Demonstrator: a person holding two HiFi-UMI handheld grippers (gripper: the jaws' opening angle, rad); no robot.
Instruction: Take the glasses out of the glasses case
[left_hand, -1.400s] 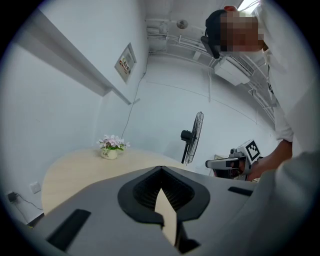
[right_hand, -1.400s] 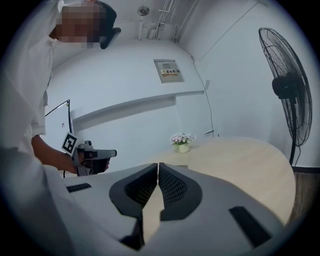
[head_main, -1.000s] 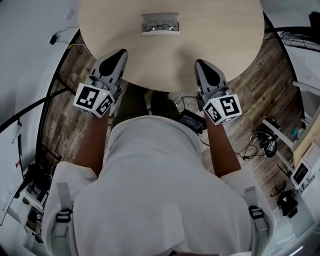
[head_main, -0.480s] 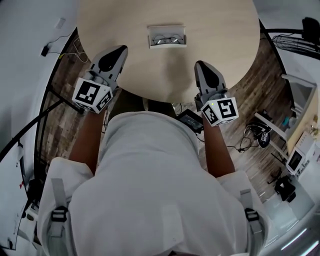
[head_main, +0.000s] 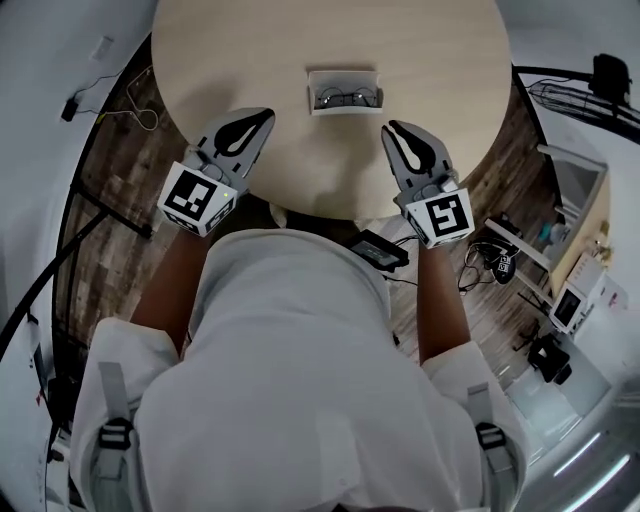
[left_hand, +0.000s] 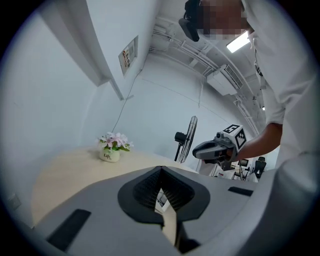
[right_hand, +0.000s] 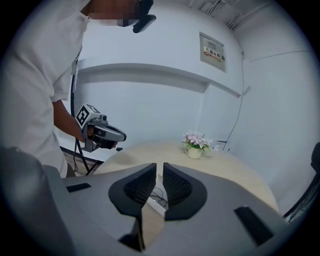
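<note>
- Head view: an open white rectangular glasses case (head_main: 345, 75) lies on the round pale wooden tabletop (head_main: 220, 50), with thin dark-framed glasses (head_main: 347, 97) inside. The left gripper (head_main: 262, 117) and right gripper (head_main: 393, 129) hover over the near edge, apart from the case.
- Left gripper view: the jaws are pressed together and empty.
- Right gripper view: the jaws are slightly spread and empty, with the case beyond them.
</note>
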